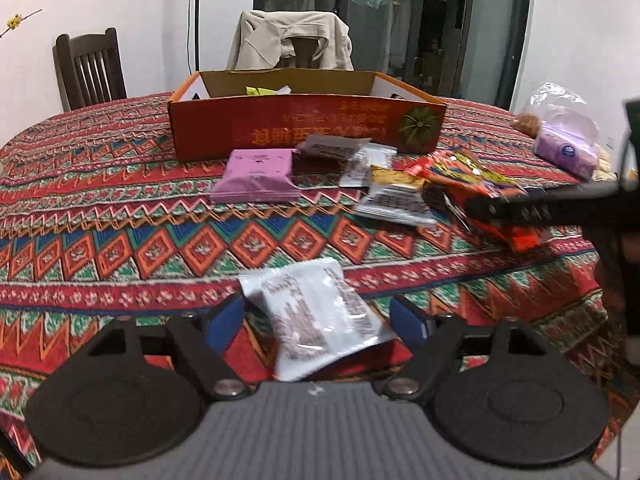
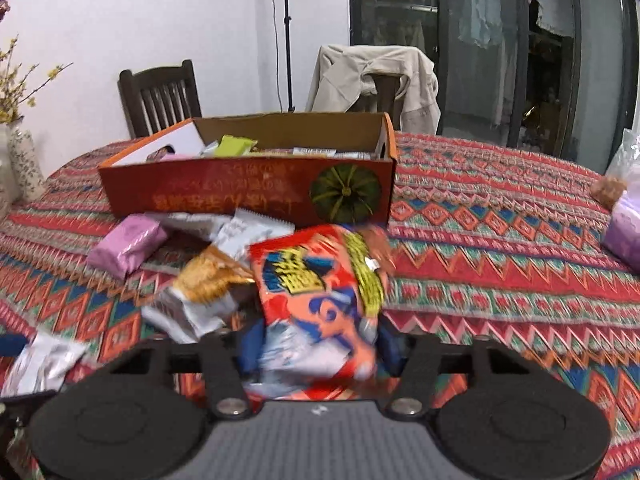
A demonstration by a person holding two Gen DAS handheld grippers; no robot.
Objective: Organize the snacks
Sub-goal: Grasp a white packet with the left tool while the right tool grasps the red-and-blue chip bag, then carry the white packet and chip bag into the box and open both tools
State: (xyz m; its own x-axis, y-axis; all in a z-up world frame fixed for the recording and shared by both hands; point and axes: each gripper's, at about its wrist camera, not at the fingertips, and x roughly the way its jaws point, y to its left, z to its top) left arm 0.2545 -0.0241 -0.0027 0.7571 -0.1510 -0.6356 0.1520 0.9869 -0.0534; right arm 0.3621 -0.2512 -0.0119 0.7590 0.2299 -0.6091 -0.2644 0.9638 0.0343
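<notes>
Patterned red, green and blue tablecloth (image 1: 120, 248) spread over the whole table, white wall and dark glass doors behind.

Seen from the left wrist:
- At ten o'clock, a dark wooden chair (image 1: 90, 68) behind the table's far edge.
- At eleven o'clock, mid-table, a purple packet (image 1: 256, 176) lying flat, just in front of the box.
- At twelve o'clock, a long open orange cardboard box (image 1: 304, 128) with a few snacks showing over its rim, and behind it a second chair draped with a beige jacket (image 1: 292, 40).
- Close in at six o'clock, the left claw (image 1: 320, 320) pinching a white packet (image 1: 316, 316), one blue pad at each edge of the wrapper.
- At one o'clock, a loose heap of silver and brown packets (image 1: 394, 200) near the box's front wall.
- At two o'clock, a clear bag holding a purple tissue pack (image 1: 568, 148), well apart from the box.

Seen from the right wrist:
- At nine o'clock, a flowered vase (image 2: 24, 160) with yellow blossoms at the table's edge.
- At six o'clock, the right claw (image 2: 320, 344) pressed in on an orange-red snack bag (image 2: 320, 292), the bag standing up between the pads and blurred, with the box directly beyond it at twelve o'clock.
</notes>
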